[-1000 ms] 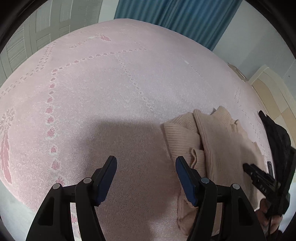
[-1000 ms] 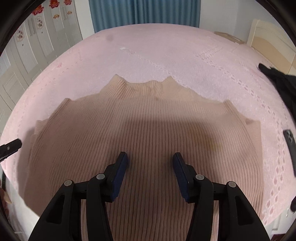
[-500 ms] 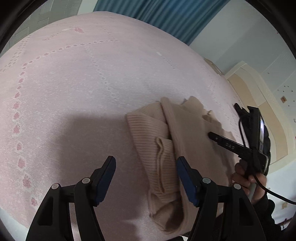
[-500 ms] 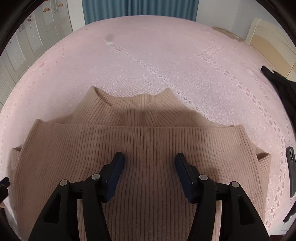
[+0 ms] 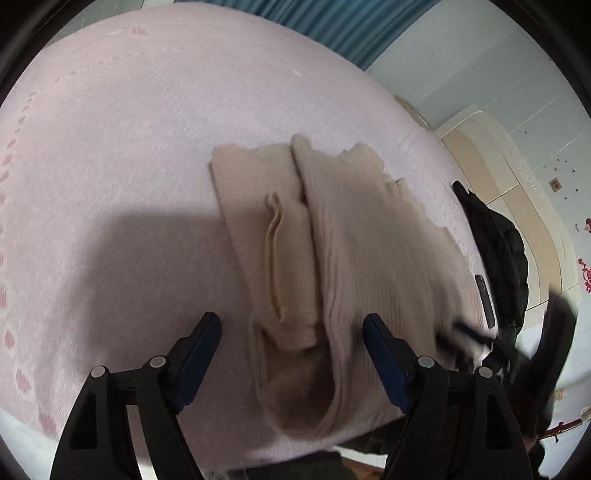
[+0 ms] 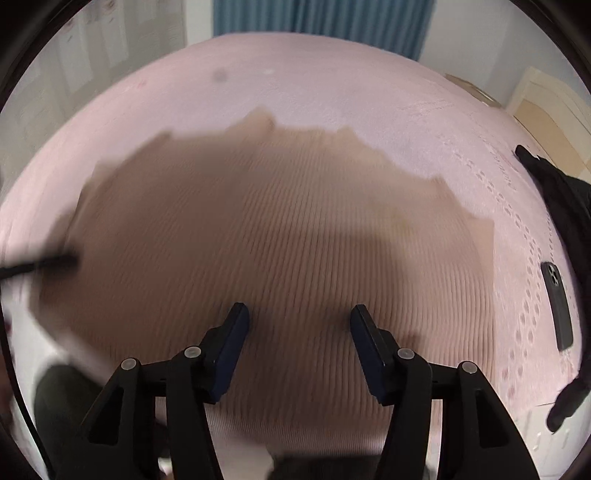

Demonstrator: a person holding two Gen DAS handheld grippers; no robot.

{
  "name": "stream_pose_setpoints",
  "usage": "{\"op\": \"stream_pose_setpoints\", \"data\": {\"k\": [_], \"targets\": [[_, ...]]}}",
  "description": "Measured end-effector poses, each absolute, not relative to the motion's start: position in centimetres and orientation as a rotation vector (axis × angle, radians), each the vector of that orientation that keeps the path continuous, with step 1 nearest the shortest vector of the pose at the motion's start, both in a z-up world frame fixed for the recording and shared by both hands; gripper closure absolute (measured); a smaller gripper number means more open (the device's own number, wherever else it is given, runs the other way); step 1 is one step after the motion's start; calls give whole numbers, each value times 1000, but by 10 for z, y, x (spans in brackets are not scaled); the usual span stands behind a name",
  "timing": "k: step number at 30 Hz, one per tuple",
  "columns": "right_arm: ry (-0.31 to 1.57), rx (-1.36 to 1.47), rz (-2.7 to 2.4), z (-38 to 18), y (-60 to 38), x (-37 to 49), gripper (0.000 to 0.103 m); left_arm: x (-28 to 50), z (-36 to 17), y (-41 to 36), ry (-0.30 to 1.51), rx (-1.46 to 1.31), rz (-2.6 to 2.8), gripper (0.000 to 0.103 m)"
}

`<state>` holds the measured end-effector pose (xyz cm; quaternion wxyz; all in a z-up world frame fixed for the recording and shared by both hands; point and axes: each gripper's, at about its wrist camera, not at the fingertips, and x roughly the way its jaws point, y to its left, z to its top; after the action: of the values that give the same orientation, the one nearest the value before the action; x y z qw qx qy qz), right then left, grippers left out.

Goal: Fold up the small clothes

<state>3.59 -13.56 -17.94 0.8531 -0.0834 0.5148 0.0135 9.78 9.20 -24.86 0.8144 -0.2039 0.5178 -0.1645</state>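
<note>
A beige ribbed sweater lies on the pink bedspread, its left sleeve folded in along the body. My left gripper hovers over the sleeve's lower end with its jaws opening; the fabric lies below and between the pads, not pinched. In the right wrist view the same sweater spreads wide and blurred, neck at the far edge. My right gripper stands open just above the sweater's lower body, nothing gripped. The other gripper's tip shows blurred at the left edge.
A black garment lies at the bed's right side, and a dark phone rests beside the sweater. Blue curtains hang beyond the bed. A pale headboard stands to the right. The bed's near edge runs just below both grippers.
The left gripper has swung right onto the sweater's folded sleeve and its jaws have widened. The right gripper has slid back over the sweater toward its lower body, with motion blur now.
</note>
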Motion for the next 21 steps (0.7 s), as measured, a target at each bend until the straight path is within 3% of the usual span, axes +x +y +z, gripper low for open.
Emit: {"op": "stream_pose_setpoints", "data": {"k": [8,10,14,21], "targets": [[1039,-42,109,-163,-163,2,47,132,-249,74,1123,-427,-287,26],[1006,14,104,-153,-175,4,47,138,-248,71,1123,-429,-256,38],[953,79,53,-140,-206,10,47,143,-246,75,1140,-495,-230,77],[910,213,-36,-133,-272,-3,47,142,-200,50,1092,-502,-221,81]]}}
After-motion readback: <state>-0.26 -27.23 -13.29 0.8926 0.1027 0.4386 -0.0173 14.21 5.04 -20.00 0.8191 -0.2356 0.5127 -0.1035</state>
